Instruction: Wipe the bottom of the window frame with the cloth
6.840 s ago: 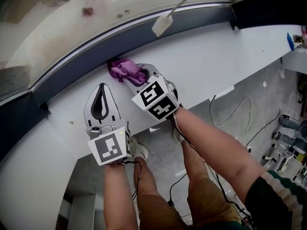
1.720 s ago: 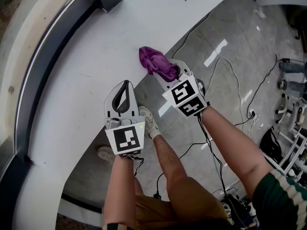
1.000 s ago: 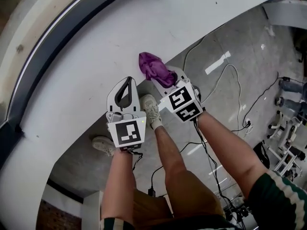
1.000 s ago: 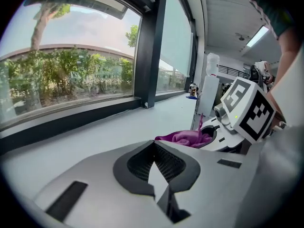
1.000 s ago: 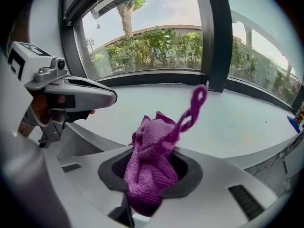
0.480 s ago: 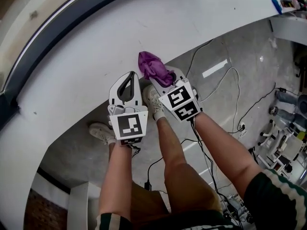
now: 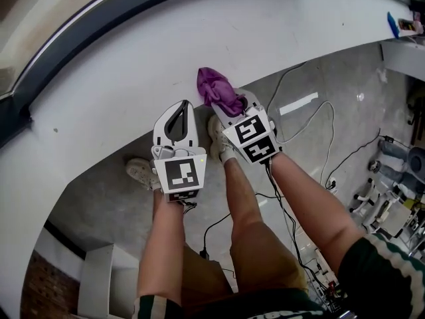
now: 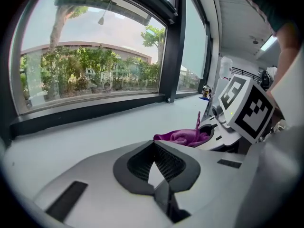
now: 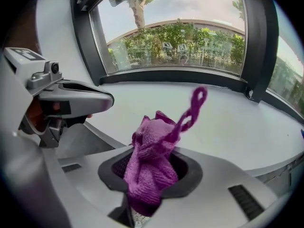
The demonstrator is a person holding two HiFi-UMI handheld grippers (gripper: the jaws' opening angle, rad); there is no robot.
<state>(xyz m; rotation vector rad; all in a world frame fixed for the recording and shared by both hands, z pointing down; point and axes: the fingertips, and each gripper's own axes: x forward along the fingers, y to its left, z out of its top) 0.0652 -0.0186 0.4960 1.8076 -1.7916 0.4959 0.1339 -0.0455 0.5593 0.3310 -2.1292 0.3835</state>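
The right gripper (image 7: 230, 106) clamped the purple cloth (image 7: 218, 90) at the sill's (image 7: 133, 85) near edge, the left gripper (image 7: 179, 106) closed, empty; that thin pinch could slip when dragged along the window frame (image 7: 80, 45)

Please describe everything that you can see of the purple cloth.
The purple cloth is a crumpled piece of terry-like fabric, bunched into a lump. The right gripper is shut on its lower part, and the rest stands up beyond the jaws, with one thin twisted strand sticking out. It is held over the near edge of the white sill, away from the dark window frame. Whether it touches the sill cannot be told.
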